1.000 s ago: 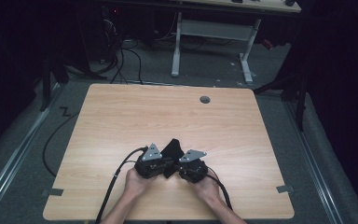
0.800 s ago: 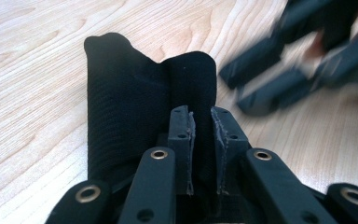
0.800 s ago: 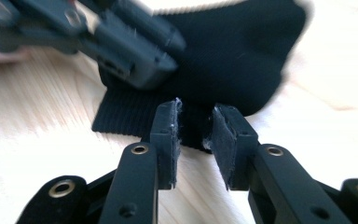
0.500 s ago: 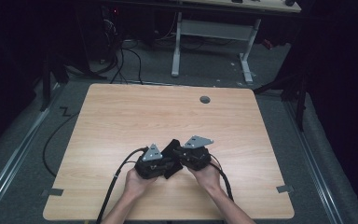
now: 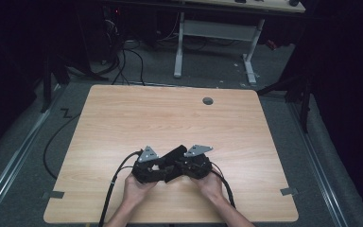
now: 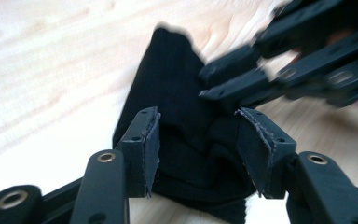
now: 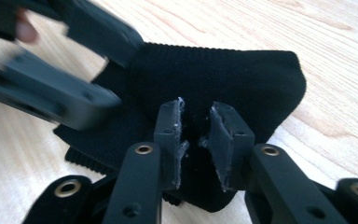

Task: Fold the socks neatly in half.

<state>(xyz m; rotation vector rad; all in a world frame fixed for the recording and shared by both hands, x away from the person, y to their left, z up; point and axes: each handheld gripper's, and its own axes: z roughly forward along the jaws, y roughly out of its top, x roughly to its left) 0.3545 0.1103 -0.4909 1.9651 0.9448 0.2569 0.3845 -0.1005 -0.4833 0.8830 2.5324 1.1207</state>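
Note:
A black knitted cloth (image 5: 176,153) lies crumpled on the wooden table (image 5: 170,113), near its front edge. Two hands hold the grippers tip to tip over it. My left gripper (image 6: 198,135) stands open with the cloth (image 6: 168,70) between its pads, which do not press on it; its jaws have just been opening. My right gripper (image 7: 196,126) has its pads close together on a raised fold of the cloth (image 7: 233,74); its jaws have just opened a little. In the high view the left gripper (image 5: 166,171) points right and the right gripper (image 5: 178,165) points left.
A round cable hole (image 5: 208,100) sits near the table's far edge. Tape marks (image 5: 56,194) (image 5: 289,191) lie at the front corners. A black cable (image 5: 52,142) trails over the floor at the left. A white desk frame (image 5: 212,33) stands beyond the table.
The left gripper's jaws have spread and let go of the cloth. The right gripper has shifted slightly toward the left one. The cloth's raised end has sunk lower between them.

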